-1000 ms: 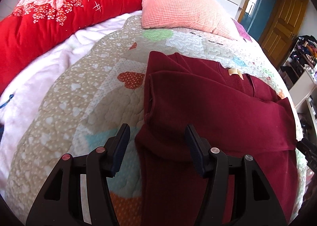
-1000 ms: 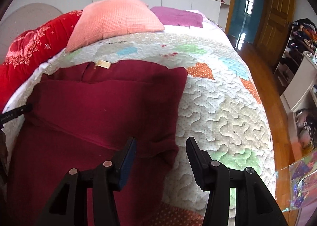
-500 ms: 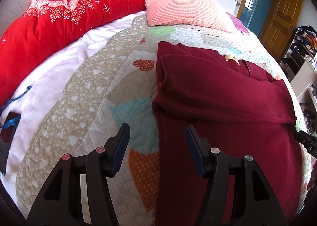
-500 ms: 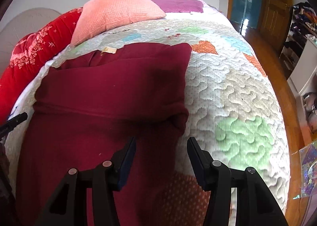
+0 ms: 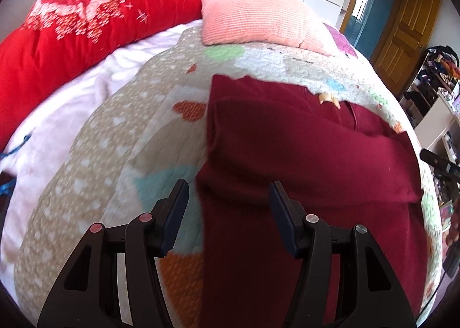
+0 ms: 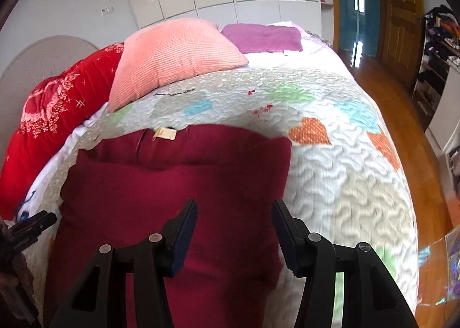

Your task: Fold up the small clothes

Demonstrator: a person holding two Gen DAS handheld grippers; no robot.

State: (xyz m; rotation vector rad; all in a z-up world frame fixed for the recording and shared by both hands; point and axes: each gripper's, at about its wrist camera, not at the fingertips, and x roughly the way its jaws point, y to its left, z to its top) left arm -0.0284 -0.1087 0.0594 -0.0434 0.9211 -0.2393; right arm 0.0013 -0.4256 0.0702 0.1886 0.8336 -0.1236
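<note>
A dark red garment (image 5: 302, 155) lies flat on the patchwork quilt (image 5: 120, 155), its sleeves folded across the body and a tan neck label (image 5: 329, 98) at the far edge. My left gripper (image 5: 228, 198) is open and empty, straddling the garment's left edge near its lower part. In the right wrist view the same garment (image 6: 172, 178) fills the lower left. My right gripper (image 6: 234, 218) is open and empty over the garment's right edge. Each gripper's tip shows at the edge of the other view, the right gripper (image 5: 437, 159) and the left gripper (image 6: 31, 226).
A pink pillow (image 6: 175, 55) and a purple cloth (image 6: 264, 37) lie at the bed's head. A red bolster quilt (image 5: 80, 29) runs along the left side. A wooden floor (image 6: 402, 115), doors and shelves stand to the right of the bed.
Both grippers pulled back and then moved forward and lower, so the garment looks closer. Both stayed open. The garment has not visibly moved.
</note>
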